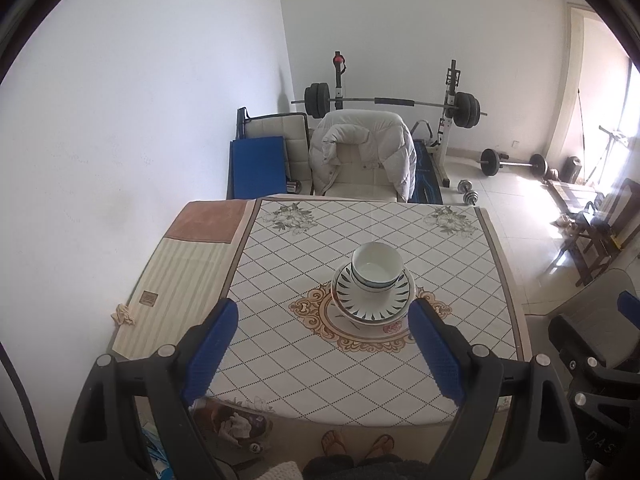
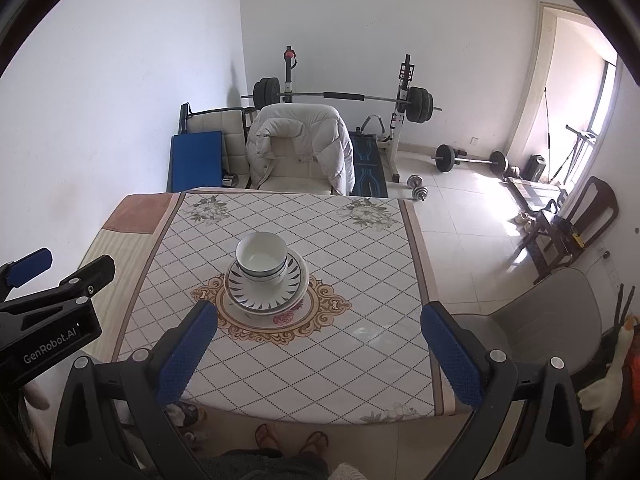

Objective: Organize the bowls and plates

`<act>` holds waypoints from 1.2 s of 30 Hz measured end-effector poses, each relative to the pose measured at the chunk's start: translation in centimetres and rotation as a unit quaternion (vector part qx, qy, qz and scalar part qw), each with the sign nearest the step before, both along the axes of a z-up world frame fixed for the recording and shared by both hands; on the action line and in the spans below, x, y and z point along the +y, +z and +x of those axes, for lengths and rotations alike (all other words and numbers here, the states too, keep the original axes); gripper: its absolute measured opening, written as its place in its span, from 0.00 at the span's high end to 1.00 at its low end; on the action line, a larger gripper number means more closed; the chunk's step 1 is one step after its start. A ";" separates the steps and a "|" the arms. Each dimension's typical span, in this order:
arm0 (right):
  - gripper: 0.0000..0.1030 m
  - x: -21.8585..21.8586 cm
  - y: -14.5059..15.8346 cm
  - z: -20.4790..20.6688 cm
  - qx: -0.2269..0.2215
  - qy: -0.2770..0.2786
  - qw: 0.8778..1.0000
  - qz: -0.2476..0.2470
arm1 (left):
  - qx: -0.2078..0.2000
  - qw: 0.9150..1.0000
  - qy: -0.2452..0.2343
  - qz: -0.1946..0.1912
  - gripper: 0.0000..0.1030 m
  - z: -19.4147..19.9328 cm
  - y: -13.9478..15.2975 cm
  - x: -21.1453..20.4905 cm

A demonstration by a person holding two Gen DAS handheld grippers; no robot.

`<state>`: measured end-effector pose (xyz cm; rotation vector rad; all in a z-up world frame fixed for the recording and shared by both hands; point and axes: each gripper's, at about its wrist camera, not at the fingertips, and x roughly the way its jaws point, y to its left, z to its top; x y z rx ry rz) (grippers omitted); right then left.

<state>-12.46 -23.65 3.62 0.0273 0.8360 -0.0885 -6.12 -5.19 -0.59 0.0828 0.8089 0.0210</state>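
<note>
White bowls [image 1: 377, 267] [image 2: 261, 256] sit nested on stacked plates [image 1: 374, 300] [image 2: 266, 288] with a dark leaf-pattern rim, at the middle of the table [image 1: 320, 352] [image 2: 320, 360]. My left gripper [image 1: 323, 312] hangs high above the table's near side, open, with nothing between its blue pads [image 1: 212, 350]. My right gripper [image 2: 320, 316] is also open and empty, raised above the near edge. The stack lies well ahead of both grippers, apart from them. In the right wrist view the left gripper [image 2: 48, 276] shows at the left edge.
A chair draped with a white jacket [image 1: 360, 148] [image 2: 300, 144] stands at the table's far side. A grey chair [image 2: 540, 320] is right of the table. A barbell rack [image 1: 384, 100] and loose weights [image 2: 468, 158] stand beyond. The person's sandalled feet [image 1: 356, 442] show below the near edge.
</note>
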 end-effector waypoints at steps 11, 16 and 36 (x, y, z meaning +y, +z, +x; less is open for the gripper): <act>0.00 0.1 3.1 -2.2 -0.034 -0.024 0.999 -0.028 | -0.025 1.000 -0.001 -0.011 0.01 -1.1 0.7 1.5; 0.00 0.6 3.8 -2.5 -0.040 -0.031 0.998 -0.038 | -0.024 1.000 -0.003 -0.013 0.01 -1.1 0.5 1.9; 0.00 1.7 1.3 0.3 -0.006 -0.038 0.998 -0.047 | 0.004 1.000 0.011 -0.003 0.01 1.3 -2.6 3.6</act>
